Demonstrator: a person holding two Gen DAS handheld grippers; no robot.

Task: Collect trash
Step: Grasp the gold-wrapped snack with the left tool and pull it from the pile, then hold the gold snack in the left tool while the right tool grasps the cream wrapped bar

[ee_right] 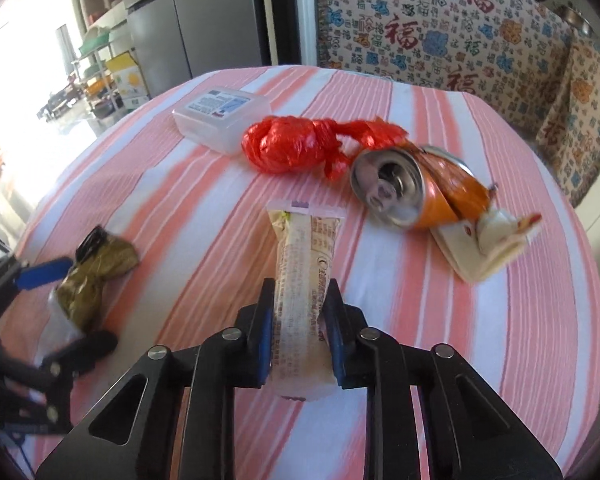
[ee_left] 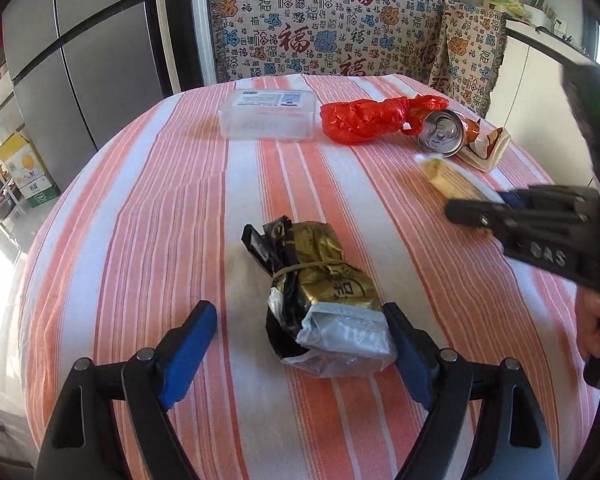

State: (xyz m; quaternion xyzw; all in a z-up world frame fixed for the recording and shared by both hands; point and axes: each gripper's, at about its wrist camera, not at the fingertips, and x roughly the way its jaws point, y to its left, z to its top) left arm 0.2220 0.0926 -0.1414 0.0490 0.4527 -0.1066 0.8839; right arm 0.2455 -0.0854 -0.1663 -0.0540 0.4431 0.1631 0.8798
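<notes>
We see the right gripper [ee_right: 299, 300] clamped on a pale printed plastic snack wrapper [ee_right: 304, 280] over the pink-and-white striped tablecloth [ee_right: 500, 340]; the left gripper [ee_left: 300, 328] stands spread around a crumpled gold-and-black foil packet [ee_left: 324, 296], one blue pad touching it; beyond lie a knotted red plastic bag [ee_right: 288, 148], a crushed orange drink can [ee_right: 412, 188] and a clear lidded plastic box [ee_right: 222, 114].

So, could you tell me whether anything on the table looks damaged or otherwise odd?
Yes: the orange drink can is crushed and lies on its side, resting against a squashed white carton. The rest is crumpled trash on the striped tablecloth; nothing appears spilled.
</notes>
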